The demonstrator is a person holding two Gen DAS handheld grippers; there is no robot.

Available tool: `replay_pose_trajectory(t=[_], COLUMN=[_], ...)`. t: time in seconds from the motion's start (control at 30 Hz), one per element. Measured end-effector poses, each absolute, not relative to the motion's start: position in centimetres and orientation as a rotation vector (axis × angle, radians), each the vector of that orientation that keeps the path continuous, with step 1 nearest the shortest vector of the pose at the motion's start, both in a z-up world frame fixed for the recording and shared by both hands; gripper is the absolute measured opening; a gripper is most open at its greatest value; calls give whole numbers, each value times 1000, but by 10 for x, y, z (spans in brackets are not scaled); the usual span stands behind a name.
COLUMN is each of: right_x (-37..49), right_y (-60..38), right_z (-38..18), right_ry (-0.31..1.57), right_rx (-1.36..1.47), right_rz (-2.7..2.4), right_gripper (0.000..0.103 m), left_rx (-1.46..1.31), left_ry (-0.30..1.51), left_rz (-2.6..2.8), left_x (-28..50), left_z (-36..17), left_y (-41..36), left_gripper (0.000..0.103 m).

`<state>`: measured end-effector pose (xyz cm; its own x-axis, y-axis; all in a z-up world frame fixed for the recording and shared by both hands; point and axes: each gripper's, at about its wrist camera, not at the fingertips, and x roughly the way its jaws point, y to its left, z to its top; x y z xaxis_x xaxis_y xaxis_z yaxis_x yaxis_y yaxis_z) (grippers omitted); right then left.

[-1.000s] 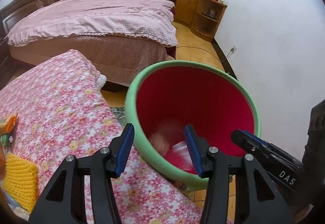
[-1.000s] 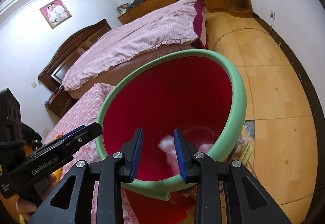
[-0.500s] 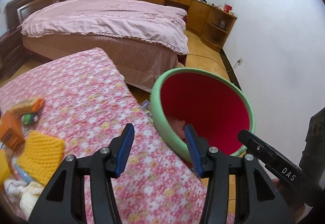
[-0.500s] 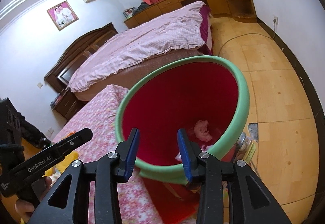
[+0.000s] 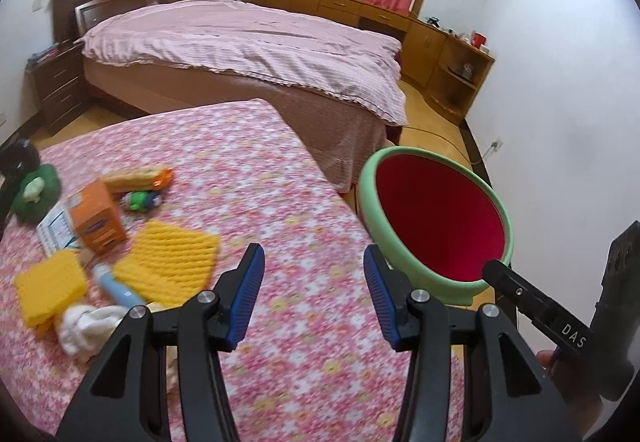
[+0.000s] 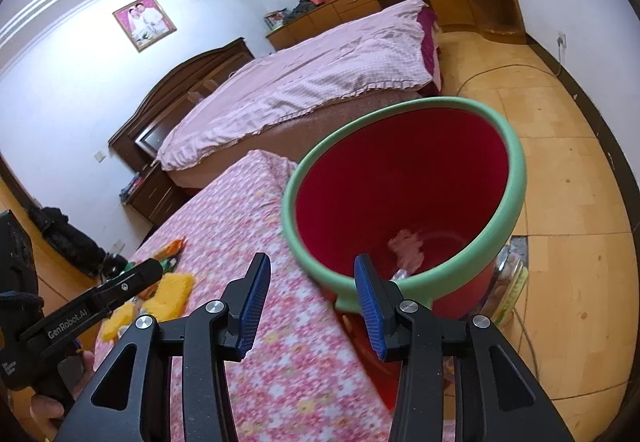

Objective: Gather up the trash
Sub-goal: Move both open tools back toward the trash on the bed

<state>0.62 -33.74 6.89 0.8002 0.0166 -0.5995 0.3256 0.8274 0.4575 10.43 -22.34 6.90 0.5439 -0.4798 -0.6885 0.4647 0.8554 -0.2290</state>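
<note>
Both grippers empty over the flowered table, bin at its edge

The left gripper (image 5: 314,292) at lower centre stands released, nothing between its blue pads; the right gripper (image 6: 308,302), jaws just opening, is empty too. Beyond, the round red bucket with green rim (image 6: 516,177) stands beside the pink floral tablecloth (image 5: 248,161), crumpled pale tissue (image 6: 406,248) inside; yellow knitted cloths (image 5: 176,258) lie left.

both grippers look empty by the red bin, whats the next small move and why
Probably swing the left gripper toward the crumpled white tissue near the table's left edge. Both grippers stand open with nothing between the jaws, the right gripper's having just been opening, and a pinkish wad already lies in the bin. The tissue looks like the nearest leftover trash.
</note>
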Motion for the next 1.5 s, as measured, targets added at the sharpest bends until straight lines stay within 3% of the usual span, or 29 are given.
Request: replay_pose_trajectory(t=[0.9,1.5], right_x=[27,35], right_y=[-257,-241], right_z=[57,41], right_ry=[738,802], right_rx=[485,465], right_rz=[-77,-72], right_gripper=[53,53], left_rx=[-170,-267], left_ry=[824,884], left_rz=[-206,-175], left_x=[113,142], left_z=[45,4], left_y=[-47,-24], left_gripper=[52,48])
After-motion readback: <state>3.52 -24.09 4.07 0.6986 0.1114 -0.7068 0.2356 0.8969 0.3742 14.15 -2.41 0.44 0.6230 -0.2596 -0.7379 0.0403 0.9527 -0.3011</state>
